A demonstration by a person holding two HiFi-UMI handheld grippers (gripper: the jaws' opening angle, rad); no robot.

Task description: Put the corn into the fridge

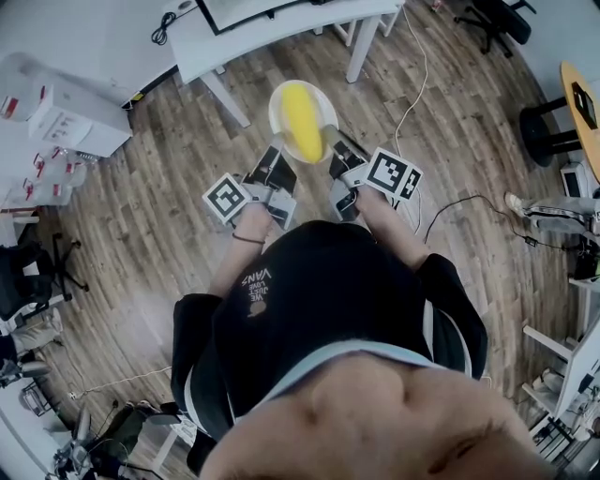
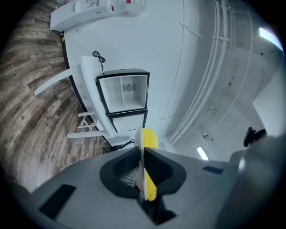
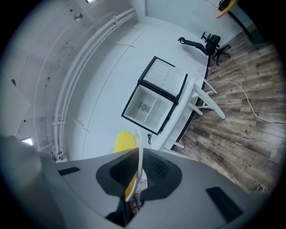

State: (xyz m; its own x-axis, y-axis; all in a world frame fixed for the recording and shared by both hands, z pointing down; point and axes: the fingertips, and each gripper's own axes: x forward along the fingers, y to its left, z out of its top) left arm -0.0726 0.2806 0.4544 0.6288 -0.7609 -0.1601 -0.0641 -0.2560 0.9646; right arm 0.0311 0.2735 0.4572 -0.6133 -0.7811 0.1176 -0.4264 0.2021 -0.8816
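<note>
Plate (image 1: 276,111) – carried over the floor (image 1: 141,216), just ahead of the person; corn (image 1: 300,120) lying on it. Left gripper (image 1: 278,150) clamped on the plate's near-left rim, right gripper (image 1: 334,148) clamped on its near-right rim, with the plate between the two. Beyond the plate: table (image 1: 281,37), with the fridge (image 2: 123,91) standing on it, open side facing the grippers. Cable (image 1: 413,89) trailing over the floor right of the plate – office chair (image 1: 492,21) farther right, past the table's right end. Round table (image 1: 581,103) at the far right, well apart from the plate.
</note>
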